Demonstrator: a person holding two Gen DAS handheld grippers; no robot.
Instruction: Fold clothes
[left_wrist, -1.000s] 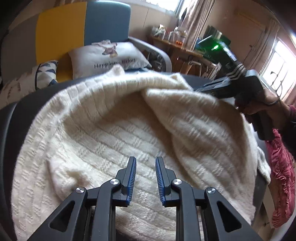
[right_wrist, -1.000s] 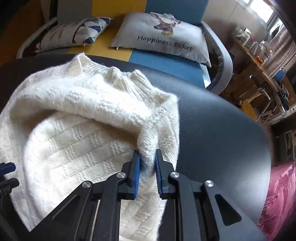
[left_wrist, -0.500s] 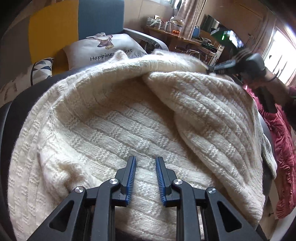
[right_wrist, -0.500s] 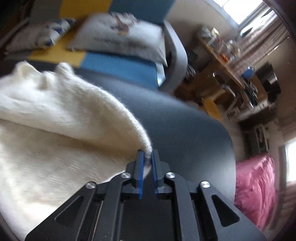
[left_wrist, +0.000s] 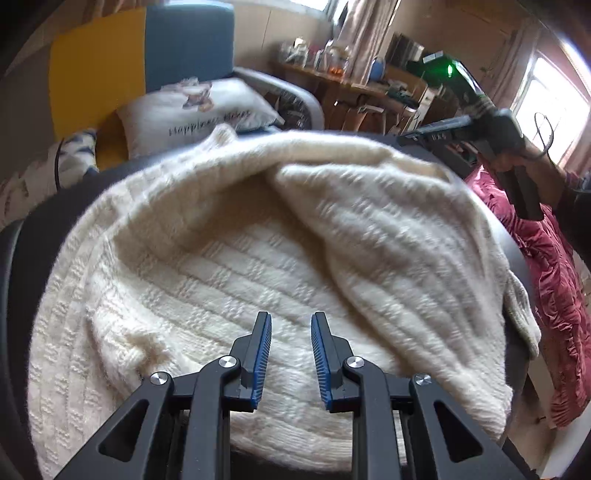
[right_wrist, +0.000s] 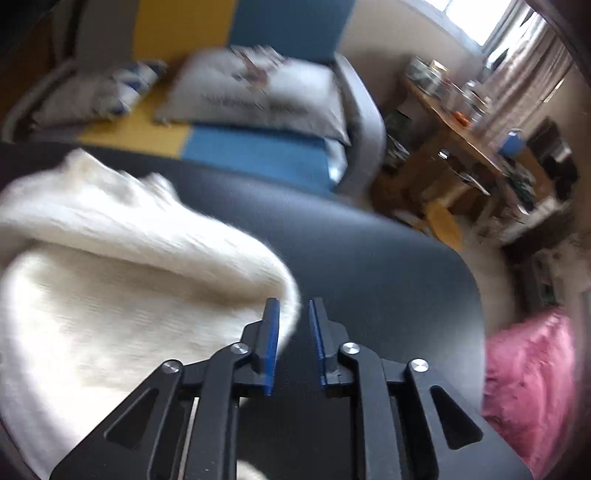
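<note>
On the dark bench (left_wrist: 26, 236), left-wrist view: cream cable-knit sweater (left_wrist: 229, 258) lay spread, one side folded over; left hand-held gripper (left_wrist: 290, 345) spread, empty. Right-wrist view: right hand-held gripper (right_wrist: 293, 341) spread, empty, beside the sweater's edge.

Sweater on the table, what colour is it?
Cream sweater with a woven-block knit, clearest in the left wrist view.

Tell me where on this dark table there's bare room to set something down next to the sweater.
The bare patch is the dark table right of the cream sweater, running to the rounded far corner near the pink fabric. The left half is covered by the sweater, leaving only a thin strip at its left edge.
</note>
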